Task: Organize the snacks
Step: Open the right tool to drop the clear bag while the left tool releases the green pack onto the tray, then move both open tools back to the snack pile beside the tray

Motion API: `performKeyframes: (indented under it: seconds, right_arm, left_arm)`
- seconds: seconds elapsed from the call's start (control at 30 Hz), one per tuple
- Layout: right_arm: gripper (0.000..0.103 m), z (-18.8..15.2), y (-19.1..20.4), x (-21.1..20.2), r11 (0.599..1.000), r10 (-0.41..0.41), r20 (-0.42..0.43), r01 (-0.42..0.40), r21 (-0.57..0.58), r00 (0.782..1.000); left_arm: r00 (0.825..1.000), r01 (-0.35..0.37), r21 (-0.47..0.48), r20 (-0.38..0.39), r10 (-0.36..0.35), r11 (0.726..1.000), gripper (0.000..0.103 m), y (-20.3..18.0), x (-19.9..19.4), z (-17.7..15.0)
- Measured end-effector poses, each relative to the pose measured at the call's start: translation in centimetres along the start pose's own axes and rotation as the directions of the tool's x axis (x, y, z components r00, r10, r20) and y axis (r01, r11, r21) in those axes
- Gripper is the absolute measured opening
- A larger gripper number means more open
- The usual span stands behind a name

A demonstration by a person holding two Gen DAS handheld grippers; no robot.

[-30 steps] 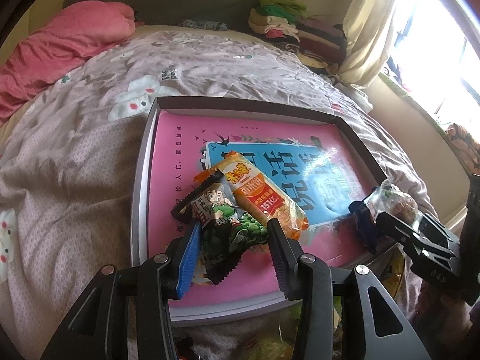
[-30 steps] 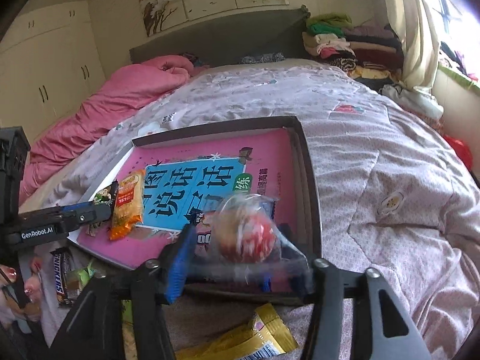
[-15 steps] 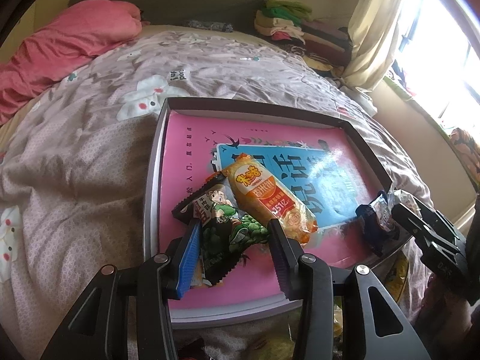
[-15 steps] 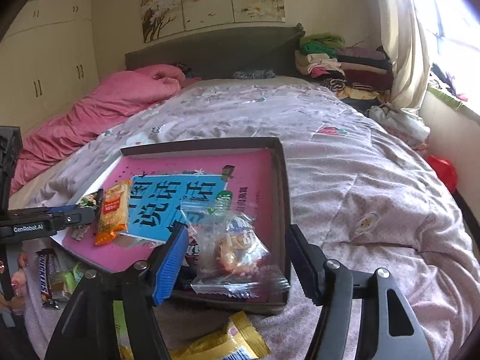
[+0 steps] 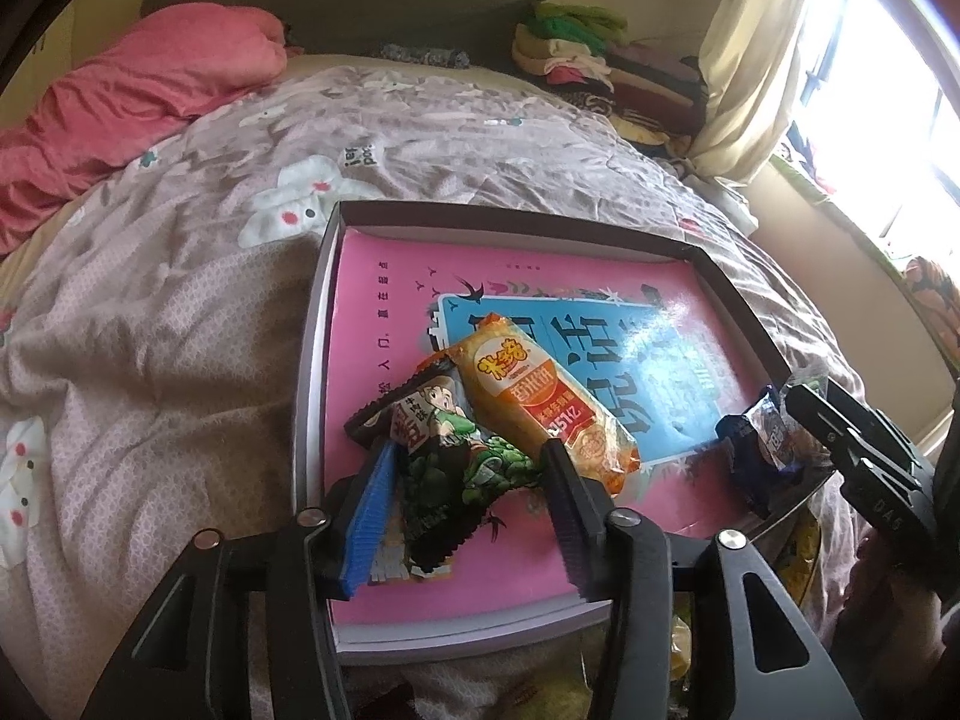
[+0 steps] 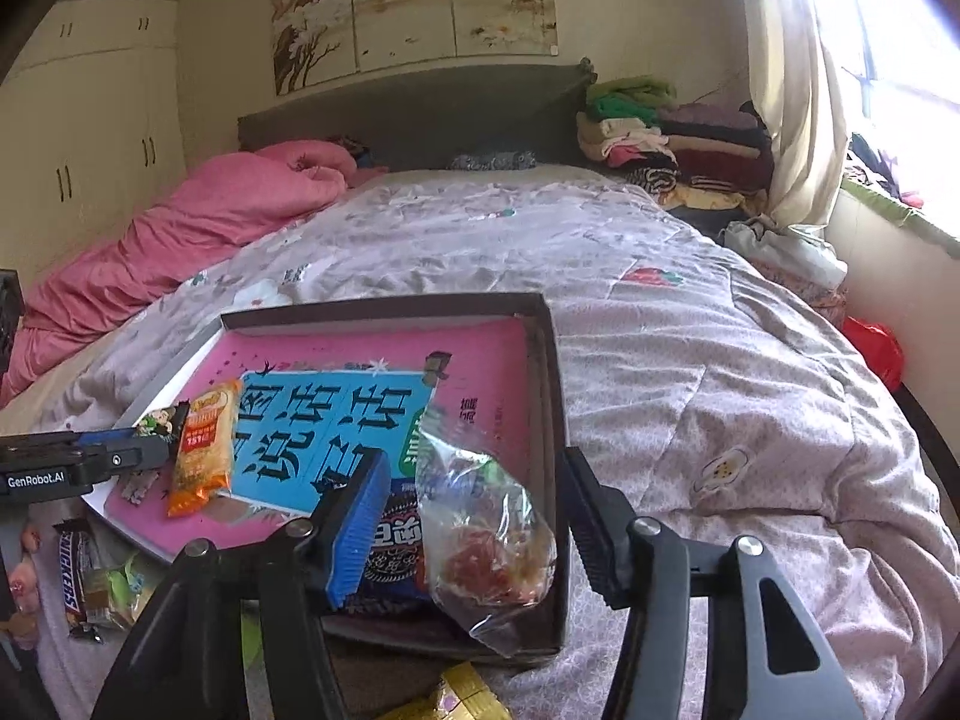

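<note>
A dark shallow tray (image 5: 510,216) on the bed holds a pink book. On the book lie a dark green cartoon snack packet (image 5: 450,468) and an orange biscuit packet (image 5: 540,402). My left gripper (image 5: 468,450) straddles the green packet, which lies flat; the jaws are opening and the pads stand just off it. In the tray's near right corner (image 6: 549,480), a clear bag of red candy (image 6: 486,552) rests on a blue cookie packet (image 6: 390,546). My right gripper (image 6: 475,459) brackets the bag, closing, with its pads clear of it.
A Snickers bar (image 6: 72,576) and other wrappers lie off the tray's near left, by a hand (image 6: 18,588). A yellow packet (image 6: 462,696) lies below the tray. A pink duvet (image 6: 240,210) and folded clothes (image 6: 660,138) sit at the bed's head.
The right gripper lowered the clear candy bag into the tray corner and let it go. The left jaws, tight on the green packet before, have spread off it.
</note>
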State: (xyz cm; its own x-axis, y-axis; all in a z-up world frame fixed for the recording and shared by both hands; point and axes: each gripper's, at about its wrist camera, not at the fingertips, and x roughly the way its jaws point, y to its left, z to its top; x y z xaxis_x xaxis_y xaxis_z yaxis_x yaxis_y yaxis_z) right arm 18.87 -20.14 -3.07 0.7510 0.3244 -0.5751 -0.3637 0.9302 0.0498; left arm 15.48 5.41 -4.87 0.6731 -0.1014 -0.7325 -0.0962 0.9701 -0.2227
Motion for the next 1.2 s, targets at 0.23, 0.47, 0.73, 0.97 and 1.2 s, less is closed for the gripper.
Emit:
performKeyframes:
  seconds: [0.23,0.47,0.73,0.97,1.2]
  right_arm:
    - [0.062,0.3,0.0,-0.8,1.0,0.009,0.023,-0.009,0.002,1.0]
    - [0.068,0.5,-0.7,-1.4,0.999,0.02,0.029,-0.021,0.039,0.999]
    - [0.073,0.7,-0.7,-2.6,0.998,0.026,0.054,-0.029,0.051,0.998]
    - [0.074,0.7,-0.2,-4.0,0.998,0.039,0.075,-0.042,0.043,0.996]
    - [0.077,0.8,0.1,-5.2,0.998,0.048,0.097,-0.052,0.04,0.994]
  left_arm:
    - [1.0,-0.002,0.005,0.012,0.002,1.0,0.059,0.0,-0.7,0.2]
    - [0.999,-0.004,0.005,0.034,0.004,1.0,0.065,0.1,-1.9,0.6]
    - [0.997,-0.024,0.006,0.074,0.023,1.0,0.073,0.4,-4.0,0.9]
    - [0.995,-0.048,-0.005,0.092,0.048,0.999,0.075,1.1,-5.4,1.0]
    - [0.992,-0.064,-0.008,0.108,0.064,0.998,0.077,1.4,-6.8,0.9]
